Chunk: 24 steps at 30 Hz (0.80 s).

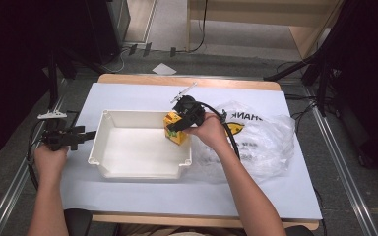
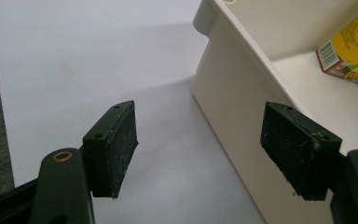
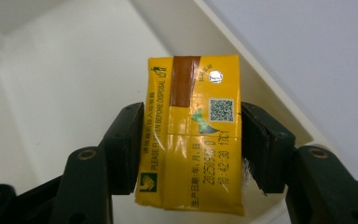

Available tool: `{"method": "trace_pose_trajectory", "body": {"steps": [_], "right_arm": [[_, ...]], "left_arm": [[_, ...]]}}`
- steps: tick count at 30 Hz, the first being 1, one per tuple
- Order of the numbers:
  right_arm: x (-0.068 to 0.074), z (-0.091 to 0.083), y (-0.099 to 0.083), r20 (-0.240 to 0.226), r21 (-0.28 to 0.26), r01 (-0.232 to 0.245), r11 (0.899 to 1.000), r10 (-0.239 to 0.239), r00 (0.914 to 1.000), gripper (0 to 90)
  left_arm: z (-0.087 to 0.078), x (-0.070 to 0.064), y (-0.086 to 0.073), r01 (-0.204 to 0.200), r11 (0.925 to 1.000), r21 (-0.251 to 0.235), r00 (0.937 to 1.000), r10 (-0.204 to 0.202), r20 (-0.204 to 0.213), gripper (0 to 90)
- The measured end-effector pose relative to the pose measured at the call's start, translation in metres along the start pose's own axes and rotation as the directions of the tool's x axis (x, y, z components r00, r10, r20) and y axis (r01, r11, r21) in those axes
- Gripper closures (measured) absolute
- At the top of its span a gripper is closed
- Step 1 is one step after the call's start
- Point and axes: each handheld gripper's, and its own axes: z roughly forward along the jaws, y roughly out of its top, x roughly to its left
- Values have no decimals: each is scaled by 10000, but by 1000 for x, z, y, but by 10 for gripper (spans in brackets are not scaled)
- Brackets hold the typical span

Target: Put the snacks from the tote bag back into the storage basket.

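Your right hand [image 1: 207,129] covers most of the right gripper [image 1: 177,124] in the high view, so its jaws barely show there. The small yellow drink carton [image 3: 192,135] hides the pad faces pressing its sides in the right gripper view, and its small print is blurred. In the left gripper view, the carton [image 2: 352,51] is cut off by the right edge, and the white plastic bin [image 2: 242,79] runs past the top.

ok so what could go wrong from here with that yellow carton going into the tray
The right gripper clamps the yellow carton only across its lower half, so it could pivot or get squashed. It hangs close to the white tray's right wall and might clip the rim. The left gripper is open beside the tray, not bracing it, so a knock could slide it.
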Motion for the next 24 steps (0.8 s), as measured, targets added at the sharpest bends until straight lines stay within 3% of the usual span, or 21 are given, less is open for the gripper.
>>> {"method": "trace_pose_trajectory", "body": {"steps": [5,15,20,22,24], "right_arm": [[4,-20,2,105,-323,-43,9995,46,9999,449],[8,-52,-10,-304,-1143,-285,9930,252,9992,491],[11,-59,-22,-575,-1305,-382,9907,309,9979,517],[11,-60,-28,-785,-1423,-413,9890,303,9965,570],[12,-59,-31,-690,-1268,-316,9914,230,9973,593]], "left_arm": [[0,0,0,2,10000,8,10000,-2,-6,284],[0,0,-1,-32,10000,69,9999,33,-95,284],[0,1,-2,44,10000,48,10000,-43,-89,284],[0,1,-2,49,10000,46,9999,-48,-110,284],[0,1,-2,63,10000,32,9999,-62,-91,284]]}}
